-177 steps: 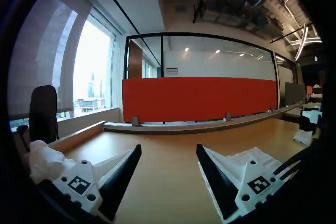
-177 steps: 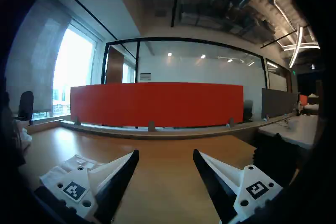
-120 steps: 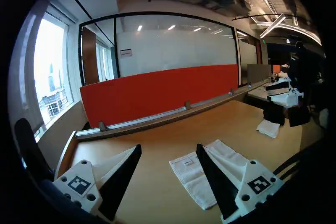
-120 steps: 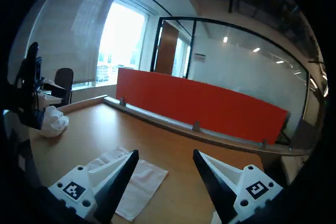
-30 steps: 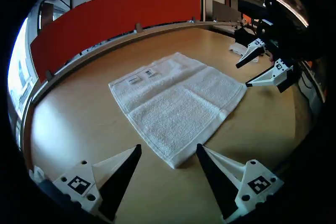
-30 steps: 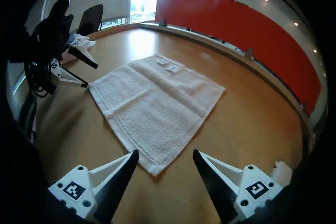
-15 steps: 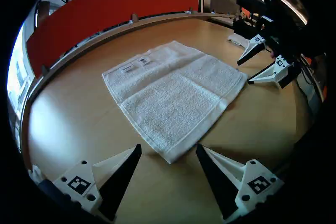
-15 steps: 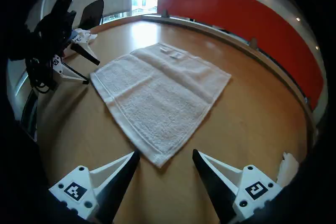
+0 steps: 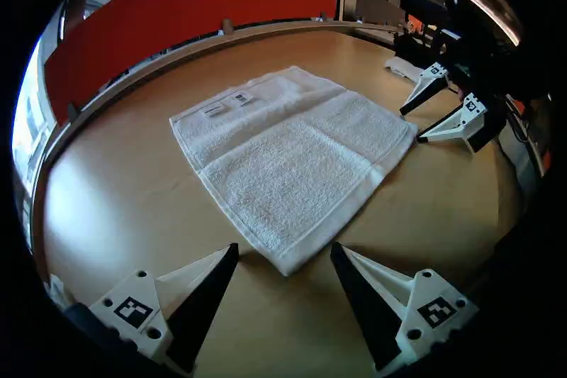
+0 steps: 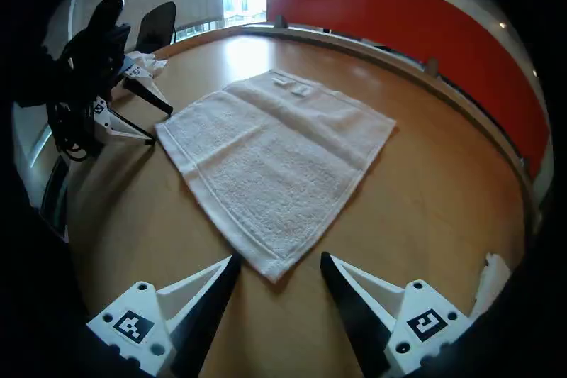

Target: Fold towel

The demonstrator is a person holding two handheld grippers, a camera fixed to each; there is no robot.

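Note:
A white towel lies flat and spread out on the wooden table, two small labels near its far edge. My left gripper is open, its fingertips on either side of the towel's near corner, low over the table. In the right gripper view the towel again reaches toward the camera, and my right gripper stands open astride the corner nearest it. Each gripper also appears far off in the other's view, open at its own corner: the right gripper and the left gripper.
A red divider panel runs along the table's far edge. A small folded white cloth lies beyond the right gripper. A crumpled white cloth and a dark chair sit behind the left gripper, by the window.
Both grippers tilted down from the room toward the table and moved in on the towel. Over the last second each crept closer, so a corner now sits between its fingertips.

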